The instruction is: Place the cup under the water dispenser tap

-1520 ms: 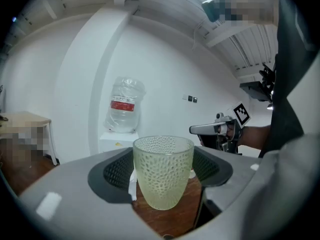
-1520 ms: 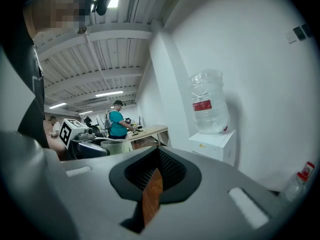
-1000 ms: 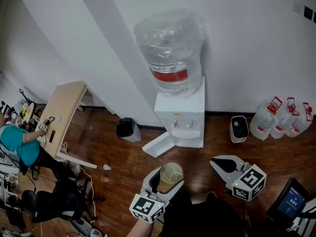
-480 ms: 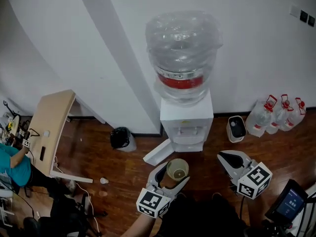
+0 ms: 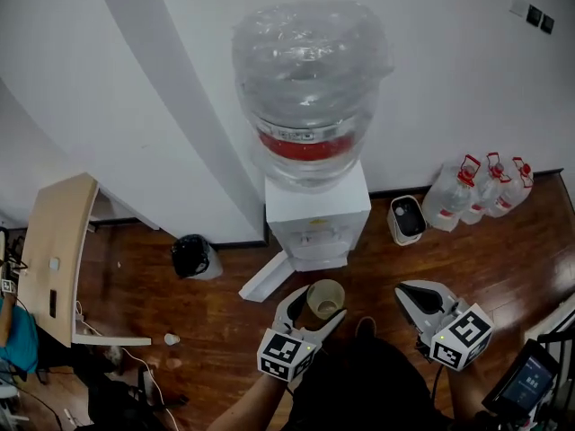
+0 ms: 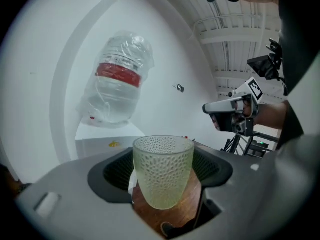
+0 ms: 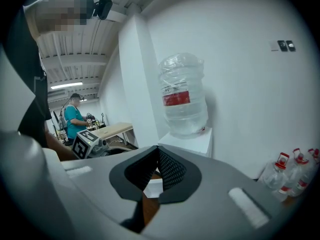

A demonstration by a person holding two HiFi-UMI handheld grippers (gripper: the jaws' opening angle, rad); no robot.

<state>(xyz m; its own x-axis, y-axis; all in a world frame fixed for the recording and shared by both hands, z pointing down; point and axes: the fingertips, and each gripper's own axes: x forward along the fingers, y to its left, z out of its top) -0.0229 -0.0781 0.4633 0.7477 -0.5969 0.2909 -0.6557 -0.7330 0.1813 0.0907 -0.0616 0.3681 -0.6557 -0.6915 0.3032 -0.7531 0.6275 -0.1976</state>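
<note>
Head view, lower centre: left gripper (image 5: 319, 305) clamped on the cup (image 5: 325, 298), mouth up, one jaw on each side of the wall. Cup just below the foot of the water dispenser (image 5: 316, 227) in the frame, over the wooden floor (image 5: 225, 330), apart from the dispenser front and not under the tap. On top of the dispenser, a large clear bottle (image 5: 310, 88) with a red band. Lower right: right gripper (image 5: 415, 296), apart from the cup. Left of the dispenser, a black bin (image 5: 193, 257); leaning at its foot, a white panel (image 5: 265, 278); right of it, a small white bin (image 5: 406, 220) and a group of water jugs (image 5: 476, 191). At the left edge, a wooden table (image 5: 56, 254). Left gripper view, centre: pale dimpled cup (image 6: 163, 171) upright between the two dark pads, gripped on both sides; dispenser and bottle at upper left, right gripper at right. Right gripper view, centre: jaws drawn together, pads meeting at their tips, nothing between them. Bottle and dispenser at centre right, jugs at lower right, a person in a teal shirt (image 7: 75, 118) by the table at left.
</note>
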